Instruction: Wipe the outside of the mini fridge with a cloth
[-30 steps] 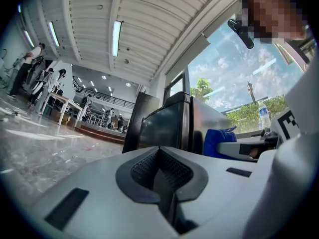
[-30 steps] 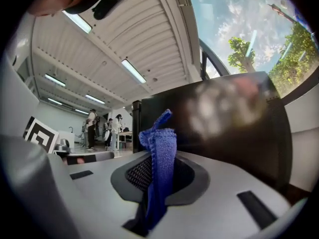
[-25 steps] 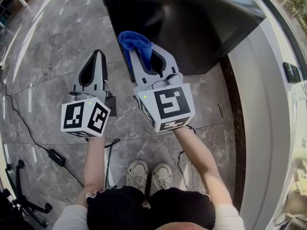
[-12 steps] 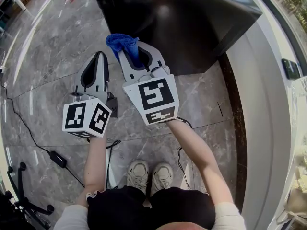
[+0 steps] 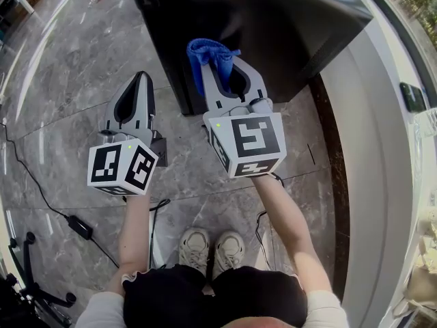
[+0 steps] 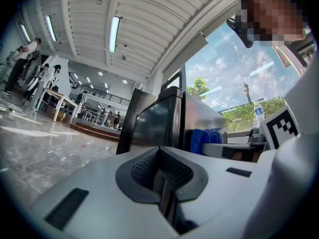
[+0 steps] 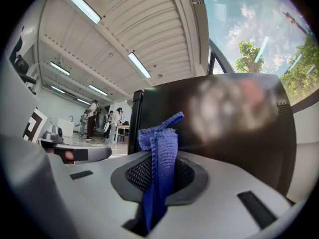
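The black mini fridge (image 5: 273, 26) stands on the floor at the top of the head view, its dark glossy side (image 7: 224, 128) facing me. My right gripper (image 5: 222, 63) is shut on a blue cloth (image 5: 208, 52), and the cloth's bunched end rests against the fridge's near face. Seen from the right gripper view, the blue cloth (image 7: 158, 158) sticks up from between the jaws just in front of the fridge. My left gripper (image 5: 138, 80) is shut with nothing in it, held to the left of the fridge (image 6: 159, 121) over the floor.
Grey marble floor (image 5: 75, 80) spreads to the left, with a black cable and power brick (image 5: 80, 225) lying on it. A pale wall or ledge (image 5: 382, 149) runs along the right of the fridge. People and tables (image 6: 30, 78) stand far off in the hall.
My right gripper has carried the cloth rightward across the fridge's near face, after going left before that. The left gripper has stayed in place.
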Available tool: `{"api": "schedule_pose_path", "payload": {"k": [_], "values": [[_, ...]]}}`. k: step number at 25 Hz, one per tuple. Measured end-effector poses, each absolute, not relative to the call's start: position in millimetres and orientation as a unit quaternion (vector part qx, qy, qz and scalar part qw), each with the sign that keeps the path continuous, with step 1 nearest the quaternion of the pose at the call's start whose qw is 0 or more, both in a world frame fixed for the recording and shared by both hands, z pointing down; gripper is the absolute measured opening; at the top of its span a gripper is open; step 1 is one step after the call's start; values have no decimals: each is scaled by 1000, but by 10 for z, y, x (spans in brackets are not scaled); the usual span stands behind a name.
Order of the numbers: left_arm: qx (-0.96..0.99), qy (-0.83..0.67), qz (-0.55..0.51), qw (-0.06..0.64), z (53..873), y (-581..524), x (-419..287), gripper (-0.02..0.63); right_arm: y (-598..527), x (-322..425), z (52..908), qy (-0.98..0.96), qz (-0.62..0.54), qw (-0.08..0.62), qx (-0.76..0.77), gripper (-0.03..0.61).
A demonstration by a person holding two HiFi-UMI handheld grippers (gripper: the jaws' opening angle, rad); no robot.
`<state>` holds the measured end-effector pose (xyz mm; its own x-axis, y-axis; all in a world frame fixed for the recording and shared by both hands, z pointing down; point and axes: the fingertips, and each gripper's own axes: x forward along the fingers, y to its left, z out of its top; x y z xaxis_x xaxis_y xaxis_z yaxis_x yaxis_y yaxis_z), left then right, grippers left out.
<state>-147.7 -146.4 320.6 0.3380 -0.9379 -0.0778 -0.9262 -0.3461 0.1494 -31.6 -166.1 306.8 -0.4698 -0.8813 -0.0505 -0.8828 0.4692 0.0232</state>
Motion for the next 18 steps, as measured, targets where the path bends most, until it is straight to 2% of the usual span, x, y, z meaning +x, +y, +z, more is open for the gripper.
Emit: {"api": "schedule_pose_path", "payload": {"k": [18], "values": [[825,-557,-74,56,3367,-1547,-1347,5,-1769,690,3087,787,26,19,-616,63]]}}
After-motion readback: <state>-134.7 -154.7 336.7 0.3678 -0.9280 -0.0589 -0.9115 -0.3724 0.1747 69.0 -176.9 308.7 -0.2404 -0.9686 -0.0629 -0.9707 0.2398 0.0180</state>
